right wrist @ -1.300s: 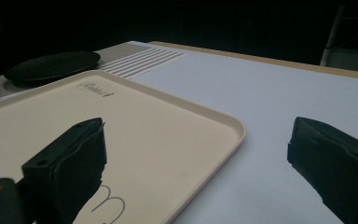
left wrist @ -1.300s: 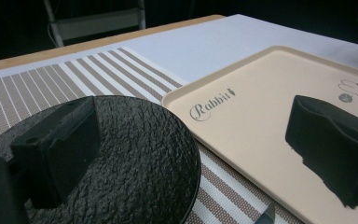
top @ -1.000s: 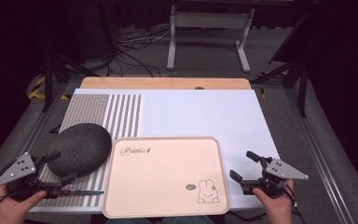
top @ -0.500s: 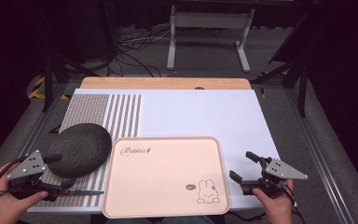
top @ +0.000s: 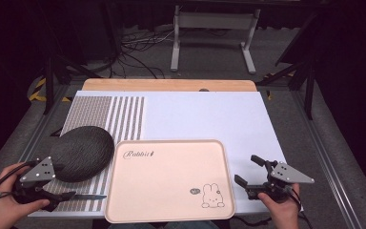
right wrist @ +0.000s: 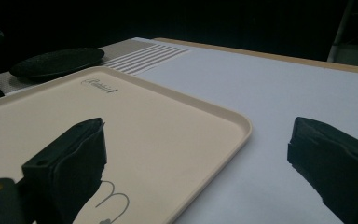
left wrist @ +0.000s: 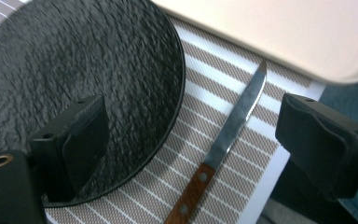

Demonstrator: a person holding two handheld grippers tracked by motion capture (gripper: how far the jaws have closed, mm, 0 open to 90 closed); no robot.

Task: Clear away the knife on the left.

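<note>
The left gripper (top: 57, 198) sits at the 7 o'clock corner of the surface (top: 209, 114), fingers spread wide and holding nothing. In the left gripper view, the knife (left wrist: 226, 144) lies between the open fingers (left wrist: 74, 140) on the striped mat (left wrist: 223, 93), wooden handle toward the camera, blade tip pointing at the tray's rim. The dark round plate (top: 82, 152) lies just beside the knife at its 11 o'clock side. The pink tray (top: 167, 183) occupies the 6 o'clock area of the surface. The right gripper (top: 251, 171) rests at 5 o'clock, just beside the tray's right rim, fingers open and empty.
</note>
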